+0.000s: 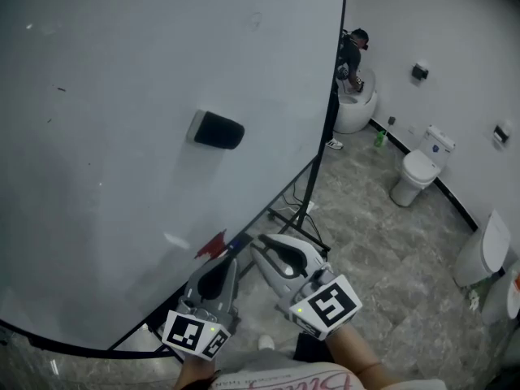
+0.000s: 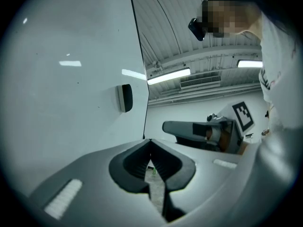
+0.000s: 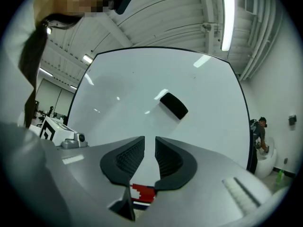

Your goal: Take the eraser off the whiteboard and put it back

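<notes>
A black eraser [image 1: 218, 130] sticks to the big whiteboard [image 1: 122, 71] around mid-height, right of centre. Both grippers are low in the head view, below the eraser and away from the board. My left gripper [image 1: 231, 261] has its jaw tips touching with nothing between them. The left gripper view shows the eraser [image 2: 125, 98] edge-on, far ahead of the shut tips [image 2: 150, 140]. My right gripper [image 1: 259, 247] points at the board. Its jaws [image 3: 149, 139] stand a narrow gap apart, empty, with the eraser [image 3: 173, 105] above and beyond them.
A red and blue object [image 1: 216, 244] sits at the board's lower edge. The black stand legs [image 1: 296, 214] spread over the tiled floor. Toilets [image 1: 418, 169] line the right wall, where a person [image 1: 351, 55] bends over a fixture.
</notes>
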A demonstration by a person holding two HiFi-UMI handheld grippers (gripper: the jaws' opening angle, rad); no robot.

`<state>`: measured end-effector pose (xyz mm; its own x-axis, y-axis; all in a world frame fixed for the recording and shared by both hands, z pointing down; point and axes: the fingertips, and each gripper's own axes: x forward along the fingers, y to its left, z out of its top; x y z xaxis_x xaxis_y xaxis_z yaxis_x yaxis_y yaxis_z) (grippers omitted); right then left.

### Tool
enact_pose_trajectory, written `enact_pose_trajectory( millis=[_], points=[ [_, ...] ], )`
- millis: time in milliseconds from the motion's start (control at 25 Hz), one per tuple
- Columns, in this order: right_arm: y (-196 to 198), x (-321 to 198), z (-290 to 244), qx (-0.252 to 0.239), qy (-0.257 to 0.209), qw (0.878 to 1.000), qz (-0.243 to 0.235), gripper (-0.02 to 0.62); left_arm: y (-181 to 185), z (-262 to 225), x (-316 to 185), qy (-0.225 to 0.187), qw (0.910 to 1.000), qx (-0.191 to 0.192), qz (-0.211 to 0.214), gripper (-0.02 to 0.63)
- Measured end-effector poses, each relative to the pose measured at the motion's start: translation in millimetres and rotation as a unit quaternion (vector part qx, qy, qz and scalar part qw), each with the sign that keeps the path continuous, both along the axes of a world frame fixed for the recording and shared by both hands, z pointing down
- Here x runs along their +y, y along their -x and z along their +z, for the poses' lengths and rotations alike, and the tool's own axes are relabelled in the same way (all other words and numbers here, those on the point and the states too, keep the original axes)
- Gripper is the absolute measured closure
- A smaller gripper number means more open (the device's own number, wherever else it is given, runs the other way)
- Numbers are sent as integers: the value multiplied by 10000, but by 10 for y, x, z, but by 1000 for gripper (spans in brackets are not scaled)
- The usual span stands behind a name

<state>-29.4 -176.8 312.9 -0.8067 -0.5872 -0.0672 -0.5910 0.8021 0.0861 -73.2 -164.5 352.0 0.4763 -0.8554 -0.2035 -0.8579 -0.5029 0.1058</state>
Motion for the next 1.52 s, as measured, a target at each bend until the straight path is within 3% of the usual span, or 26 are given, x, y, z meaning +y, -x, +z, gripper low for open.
enact_pose_trajectory(
  millis=[240,560,760,920,1000,1160,1320,1520],
  points=[
    [197,-453,-523,345,-706,9961,-399,449,53,-44,-340,-19,10000,-64,-65,606],
    [474,-896,-1111,1020,-1704,9793,-395,369,116,-148,-631,-75,9999,-98,73,606],
    [704,-1061,-1198,1961,-2203,9550,-321,319,138,-183,-720,-120,9997,-131,175,606],
    [853,-1191,-1200,2688,-2833,9206,-101,326,137,-198,-769,-149,9995,-169,239,606],
    [889,-1202,-1179,2907,-2946,9102,-156,351,124,-190,-777,-142,9994,-195,265,606],
    [885,-1203,-1191,2936,-2744,9150,-369,368,110,-198,-777,-157,9992,-191,312,606],
    [886,-1208,-1194,2847,-2722,9188,-244,371,118,-215,-771,-201,9992,-180,297,606],
    [766,-1175,-1234,2513,-2567,9331,-155,371,122,-258,-741,-264,9991,-232,255,606]
  ],
)
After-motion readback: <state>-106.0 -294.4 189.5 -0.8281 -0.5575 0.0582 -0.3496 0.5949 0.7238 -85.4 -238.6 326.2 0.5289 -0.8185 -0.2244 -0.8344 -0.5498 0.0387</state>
